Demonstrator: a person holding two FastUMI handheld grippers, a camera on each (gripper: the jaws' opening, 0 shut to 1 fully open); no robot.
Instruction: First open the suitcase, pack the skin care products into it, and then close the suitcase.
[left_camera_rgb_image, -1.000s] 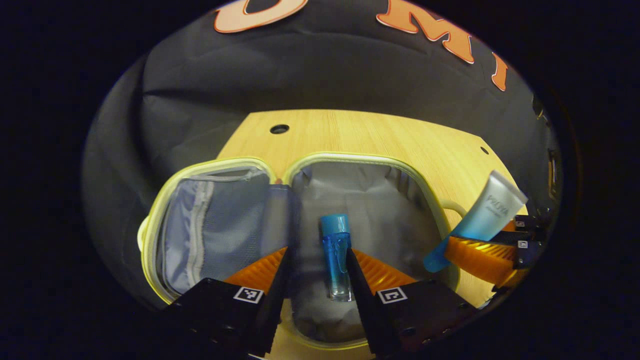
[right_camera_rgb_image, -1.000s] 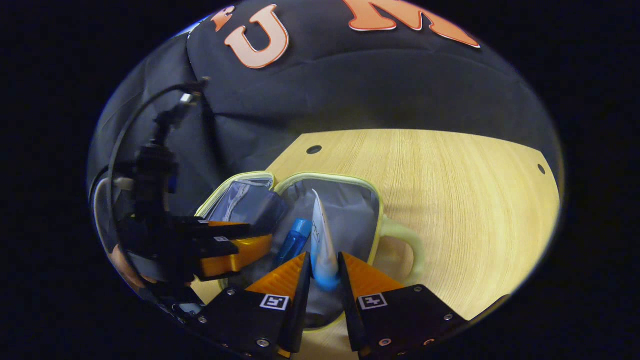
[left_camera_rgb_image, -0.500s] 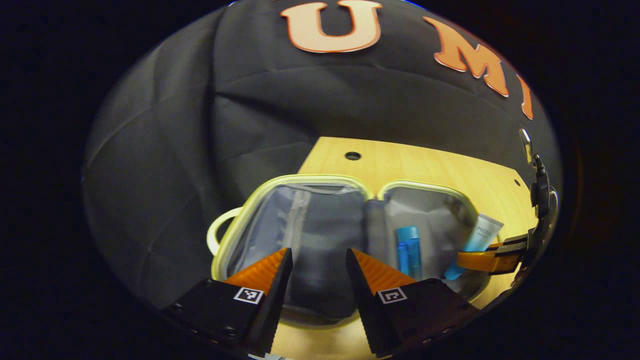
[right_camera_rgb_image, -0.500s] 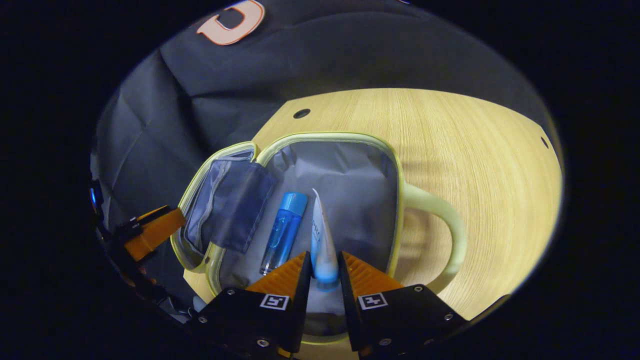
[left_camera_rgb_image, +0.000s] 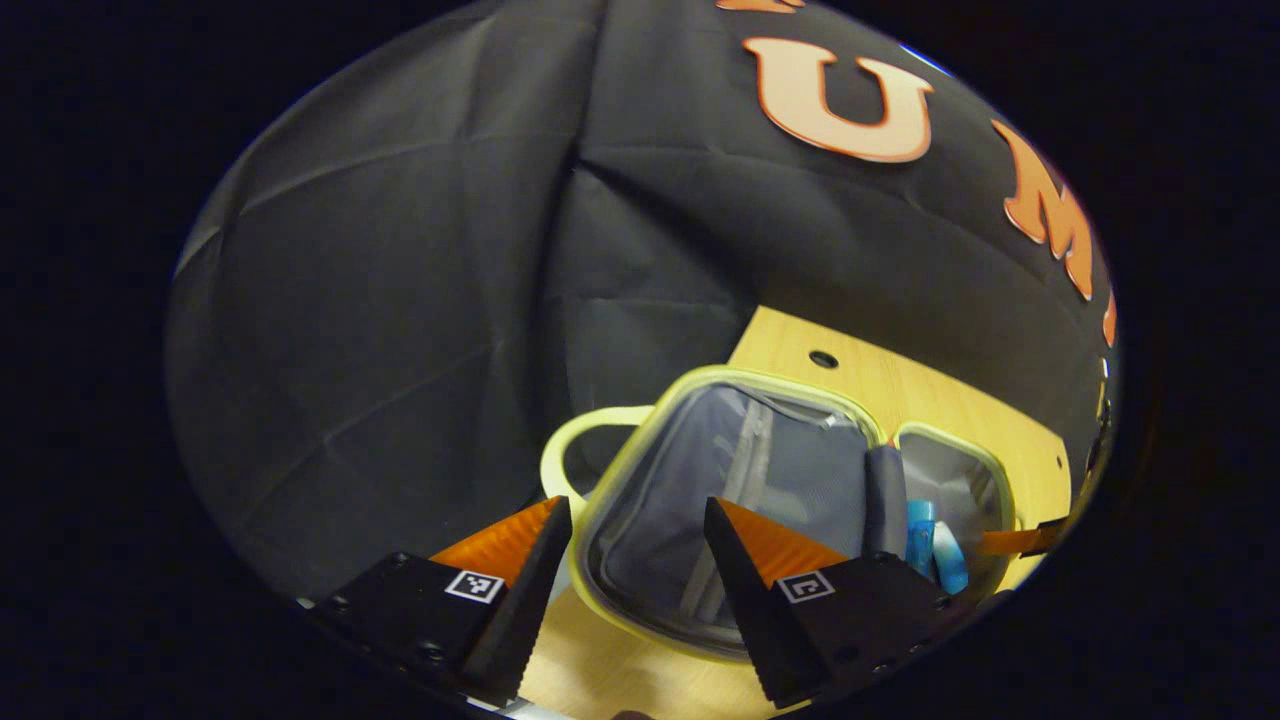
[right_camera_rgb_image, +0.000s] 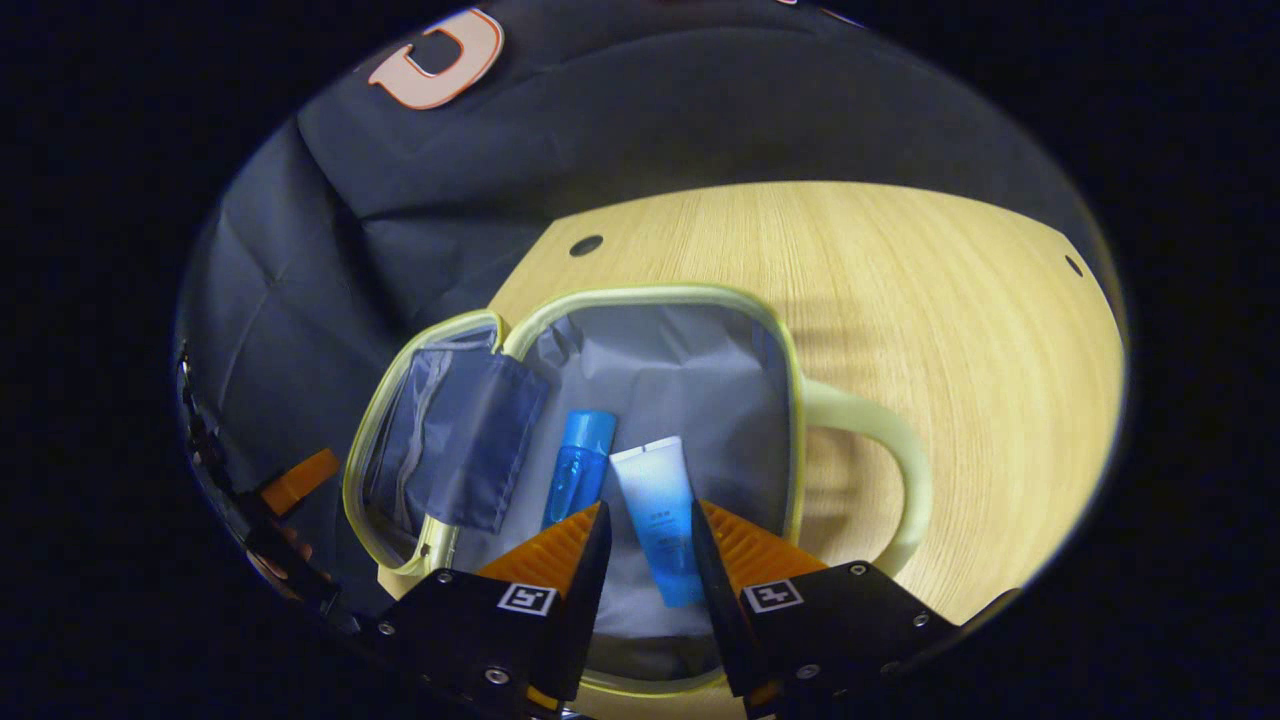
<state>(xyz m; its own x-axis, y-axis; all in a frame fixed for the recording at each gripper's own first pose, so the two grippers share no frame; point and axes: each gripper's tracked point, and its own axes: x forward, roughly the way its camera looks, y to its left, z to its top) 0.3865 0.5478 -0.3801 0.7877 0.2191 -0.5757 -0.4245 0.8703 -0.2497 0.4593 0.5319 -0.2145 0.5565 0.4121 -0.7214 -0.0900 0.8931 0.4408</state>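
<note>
While the right gripper (right_camera_rgb_image: 645, 535) is held apart, the pale blue plastic tube (right_camera_rgb_image: 660, 515) is laid lengthwise, cap nearest, beside the upright-pointing blue bottle (right_camera_rgb_image: 578, 468) in the open yellow-rimmed grey suitcase (right_camera_rgb_image: 790, 400); the left gripper (left_camera_rgb_image: 632, 540) is likewise spread.

Both views over open suitcase (right_camera_rgb_image: 640, 296)

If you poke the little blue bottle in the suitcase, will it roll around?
Probably a bit. The blue bottle looks round and lies on its side, so a nudge could roll it. The tube beside it and the suitcase wall would likely stop it. Its shiny, see-through body looks hard, perhaps slippery between fingers.
</note>
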